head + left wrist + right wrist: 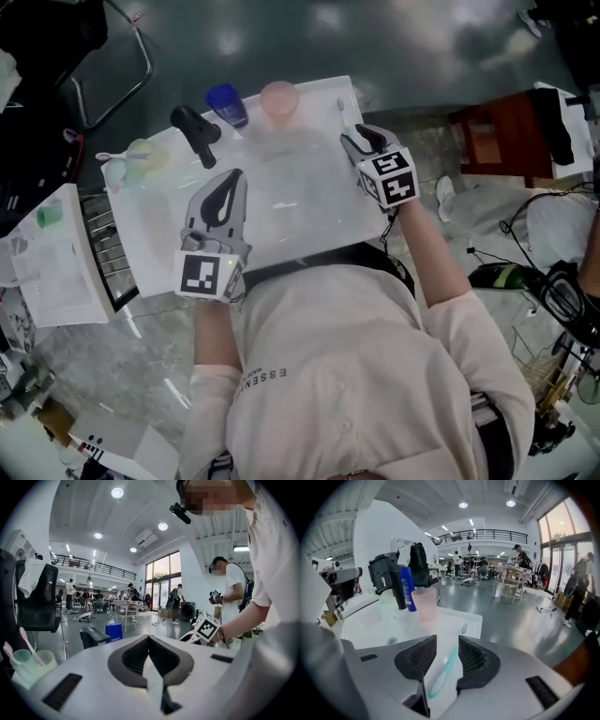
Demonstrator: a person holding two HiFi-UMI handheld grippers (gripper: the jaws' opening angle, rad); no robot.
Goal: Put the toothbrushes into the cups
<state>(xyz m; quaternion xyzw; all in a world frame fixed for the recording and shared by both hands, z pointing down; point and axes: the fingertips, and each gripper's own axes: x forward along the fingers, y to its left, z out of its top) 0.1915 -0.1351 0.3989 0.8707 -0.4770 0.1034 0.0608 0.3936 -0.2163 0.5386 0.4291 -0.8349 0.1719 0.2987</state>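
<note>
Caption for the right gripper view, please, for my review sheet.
Right hand-held gripper, jaws open, poised over a teal toothbrush lying on the white sink, pink cup beyond.

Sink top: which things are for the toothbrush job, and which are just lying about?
Job:
toothbrush
pink cup
blue cup
green cups

Lying about:
faucet
papers
</note>
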